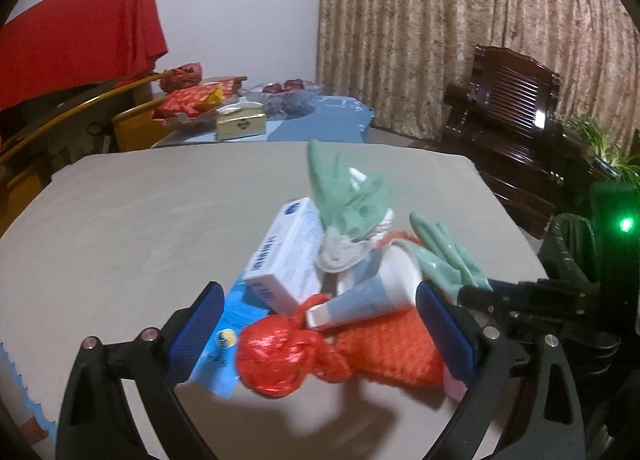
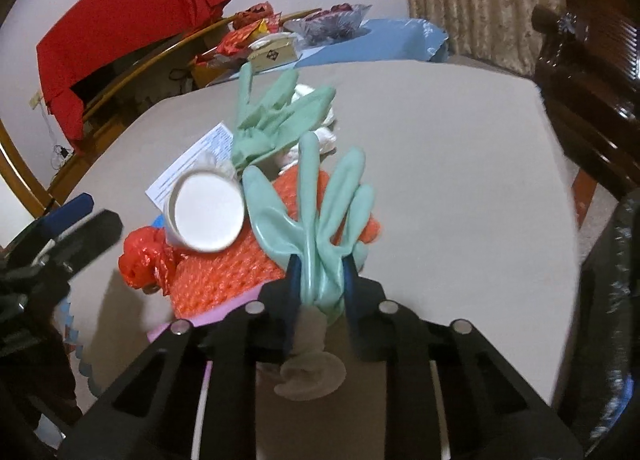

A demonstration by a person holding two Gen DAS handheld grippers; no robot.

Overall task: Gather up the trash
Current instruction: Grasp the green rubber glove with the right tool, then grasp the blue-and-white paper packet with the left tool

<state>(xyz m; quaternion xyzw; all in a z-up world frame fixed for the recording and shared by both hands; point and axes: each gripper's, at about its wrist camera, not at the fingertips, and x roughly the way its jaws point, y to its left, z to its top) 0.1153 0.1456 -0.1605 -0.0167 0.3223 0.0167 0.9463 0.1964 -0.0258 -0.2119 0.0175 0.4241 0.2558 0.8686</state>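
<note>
A pile of trash lies on the beige table: a red plastic bag, orange net wrap, a white paper cup, a white-blue box and two green rubber gloves. My left gripper is open, its blue pads on either side of the red bag and the cup. My right gripper is shut on the nearer green glove, whose fingers point away from me over the net wrap. The other green glove lies farther back. The cup shows its open mouth.
A dark wooden chair stands at the right of the table. Behind it is a second table with a blue cloth, snack packs, a tissue box and a glass bowl. A black bag hangs at the right edge.
</note>
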